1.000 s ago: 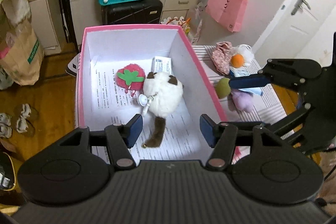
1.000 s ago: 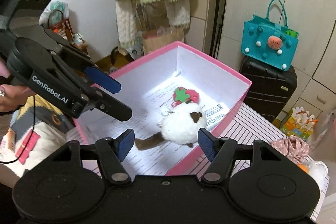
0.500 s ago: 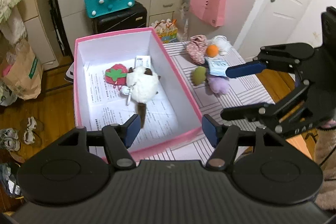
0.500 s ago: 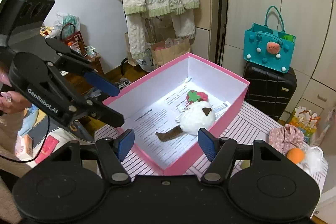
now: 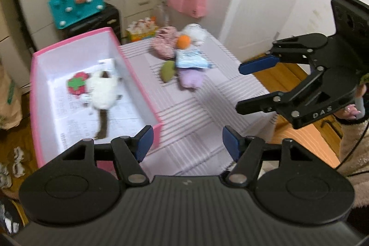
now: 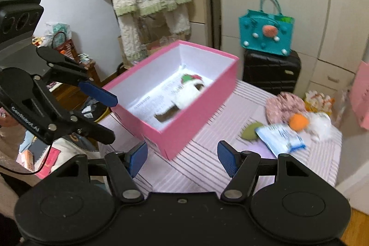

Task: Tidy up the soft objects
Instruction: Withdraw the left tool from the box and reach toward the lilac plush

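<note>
The white fluffy plush with a brown tail [image 5: 101, 90] and red strawberry plush [image 5: 77, 84] lie in the pink cardboard box [image 5: 138, 87]. Several soft toys (green, lilac, orange) [image 5: 182, 61] wait on the striped bench [image 5: 203, 112]. The left hand-held gripper [image 5: 185, 142] and right hand-held gripper [image 6: 182, 159] are spread, empty.

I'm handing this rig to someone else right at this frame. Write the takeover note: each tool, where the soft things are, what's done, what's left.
Left tool: open, holding nothing, above the striped table by the near corner of the pink box.
Right tool: open, holding nothing, above the table near the box.
Done: white plush and red strawberry plush lie inside the box.
Left: on the table beside the box, a cluster of the green plush, purple plush, blue-white packet, orange ball, white fluffy piece and pink floral pouch. The frames are blurred, so details are uncertain.
</note>
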Demonstrator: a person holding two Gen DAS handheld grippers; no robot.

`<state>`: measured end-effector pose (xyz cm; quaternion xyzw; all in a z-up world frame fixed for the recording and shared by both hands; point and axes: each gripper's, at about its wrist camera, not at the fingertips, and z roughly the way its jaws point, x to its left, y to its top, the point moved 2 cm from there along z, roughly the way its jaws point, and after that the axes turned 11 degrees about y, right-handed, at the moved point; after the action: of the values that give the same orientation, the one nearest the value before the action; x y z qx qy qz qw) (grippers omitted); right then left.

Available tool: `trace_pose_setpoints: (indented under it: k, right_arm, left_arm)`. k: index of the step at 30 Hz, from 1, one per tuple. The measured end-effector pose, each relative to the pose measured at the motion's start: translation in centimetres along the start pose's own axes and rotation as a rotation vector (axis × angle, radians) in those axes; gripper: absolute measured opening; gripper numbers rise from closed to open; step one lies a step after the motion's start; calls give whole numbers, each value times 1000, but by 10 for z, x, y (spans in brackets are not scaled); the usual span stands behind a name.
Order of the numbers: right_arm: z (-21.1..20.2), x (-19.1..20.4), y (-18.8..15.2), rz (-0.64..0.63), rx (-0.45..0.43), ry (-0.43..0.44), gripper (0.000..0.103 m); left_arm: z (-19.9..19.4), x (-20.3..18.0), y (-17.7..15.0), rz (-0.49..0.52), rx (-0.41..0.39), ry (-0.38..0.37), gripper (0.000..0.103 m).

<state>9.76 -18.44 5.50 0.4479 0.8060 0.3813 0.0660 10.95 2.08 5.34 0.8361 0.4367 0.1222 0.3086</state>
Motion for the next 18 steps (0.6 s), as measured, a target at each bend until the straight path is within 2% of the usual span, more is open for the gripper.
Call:
trace_pose_setpoints:
  k: [10,18]
  right_arm:
    - [-22,-42,-49,91,-15,-47,72]
    - [-9,-81,-75,94,-49,-79,72]
  left_arm:
    - [32,-51,9,71,-38,-68,65]
    - [76,-68,23,33,-49,-116,65]
